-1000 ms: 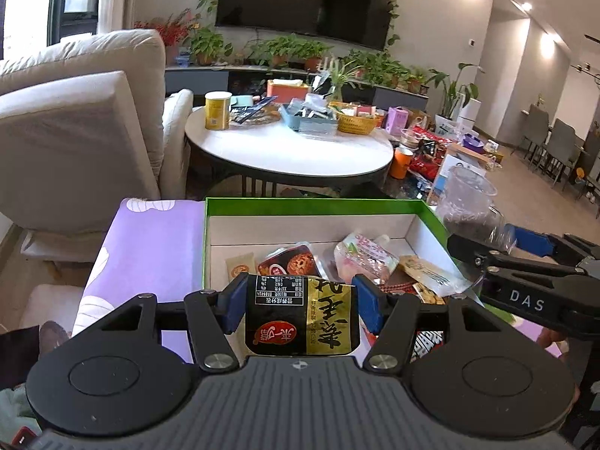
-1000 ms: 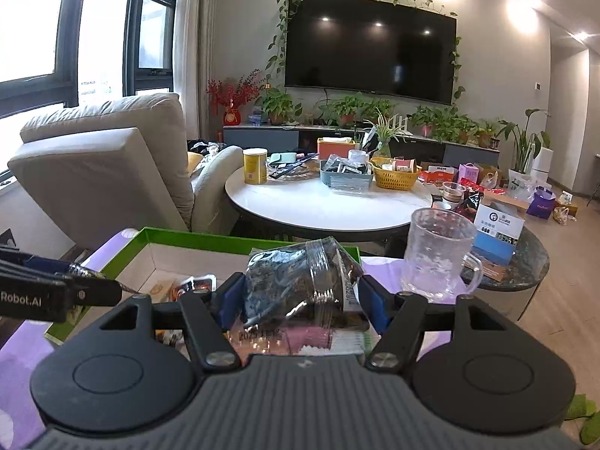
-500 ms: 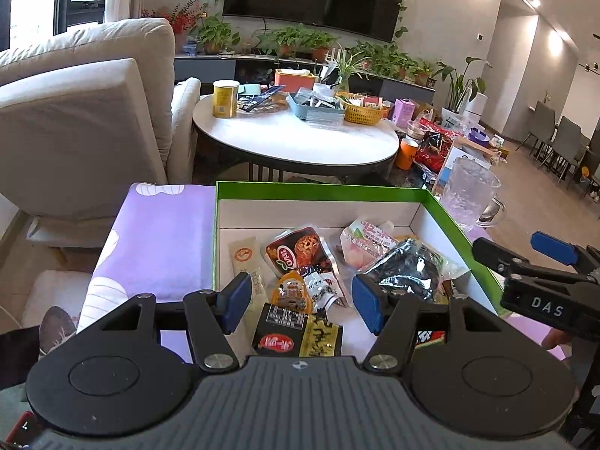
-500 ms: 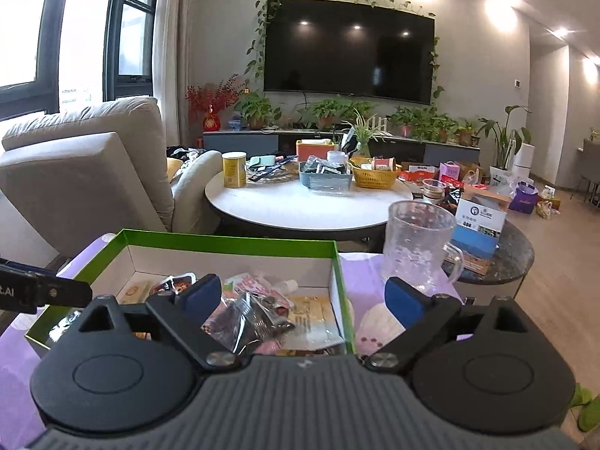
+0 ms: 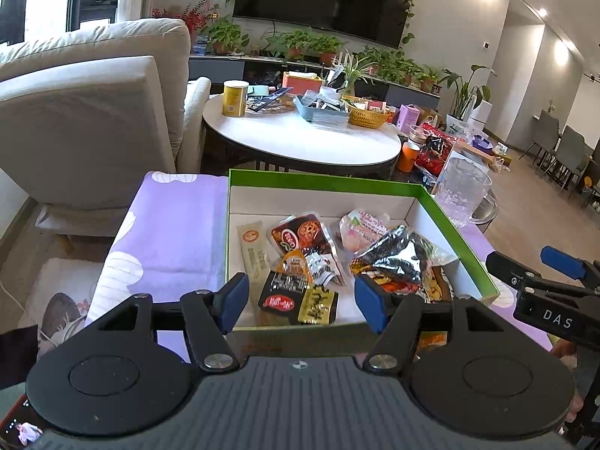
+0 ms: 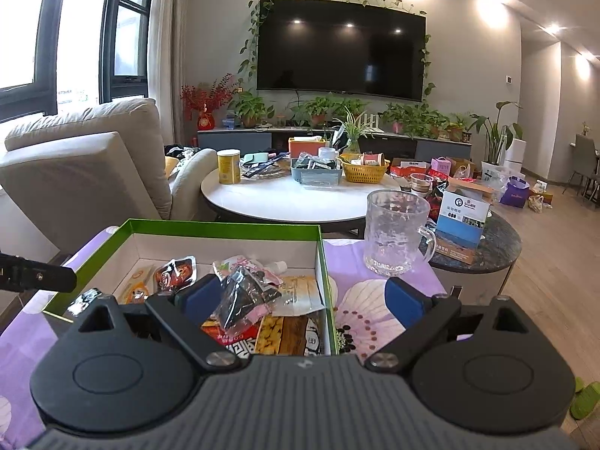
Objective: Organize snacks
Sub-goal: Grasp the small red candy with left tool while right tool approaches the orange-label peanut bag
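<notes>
Both tools stand empty over a green-rimmed cardboard box with a white interior (image 5: 322, 182), which rests on a worktop covered by a lilac floral cloth (image 5: 176, 232). The left hand-held gripper (image 5: 302, 302) has its blue-padded jaws spread wide with nothing between them; directly ahead of it, toward the box's 6 o'clock wall, lies a black-and-yellow snack packet with a red label (image 5: 296, 300). The right hand-held gripper (image 6: 303, 298) is likewise wide open and holds nothing; a clear crinkled bag of dark snacks (image 6: 243, 294) lies on top of the other packets just inside its left pad. The remaining contents, including a red-and-brown biscuit pouch (image 5: 300, 234), a pale pink drink pouch (image 5: 365, 227) and a slim beige sachet (image 5: 253, 253), lie loose and overlapping across the box floor. A clear textured glass mug (image 6: 393, 236) stands outside the box at roughly 2 o'clock from it in the right wrist view, on the cloth. Judgement: the depositing step appears complete for these two items, and no further loose snack is visible on the cloth. The next move calls for lifting both tools clear of the box walls, then either locating any outstanding packet or straightening the overlapping ones, taking care not to catch the thin crinkled bag.
</notes>
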Demonstrator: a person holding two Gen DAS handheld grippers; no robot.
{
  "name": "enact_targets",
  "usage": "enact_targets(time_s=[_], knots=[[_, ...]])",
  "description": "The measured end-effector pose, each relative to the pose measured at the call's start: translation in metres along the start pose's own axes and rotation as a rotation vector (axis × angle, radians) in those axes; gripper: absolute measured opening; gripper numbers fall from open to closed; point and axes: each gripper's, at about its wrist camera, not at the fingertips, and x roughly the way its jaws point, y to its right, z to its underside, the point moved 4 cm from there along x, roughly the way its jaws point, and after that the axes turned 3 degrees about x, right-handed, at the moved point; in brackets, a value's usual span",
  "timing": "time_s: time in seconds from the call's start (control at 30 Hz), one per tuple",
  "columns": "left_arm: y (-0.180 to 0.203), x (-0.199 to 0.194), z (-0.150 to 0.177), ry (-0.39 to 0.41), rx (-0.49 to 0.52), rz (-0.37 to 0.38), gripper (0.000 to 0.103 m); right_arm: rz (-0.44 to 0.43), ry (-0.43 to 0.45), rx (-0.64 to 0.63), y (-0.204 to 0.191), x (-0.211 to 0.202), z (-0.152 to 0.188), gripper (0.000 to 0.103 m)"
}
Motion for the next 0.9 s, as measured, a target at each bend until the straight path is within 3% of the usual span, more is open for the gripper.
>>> enact_targets(time_s=[0.37, 0.9], knots=[[-0.007, -0.009, 0.02, -0.032, -0.028, -0.032, 0.06, -0.005, -0.003, -0.009, 0.0, -0.02, 0.011, 0.066], [-0.019, 0.004, 0.055, -0.133, -0.048, -0.07, 0.061, 0.067, -0.144, 0.045, 0.026, -0.023, 0.063, 0.066]])
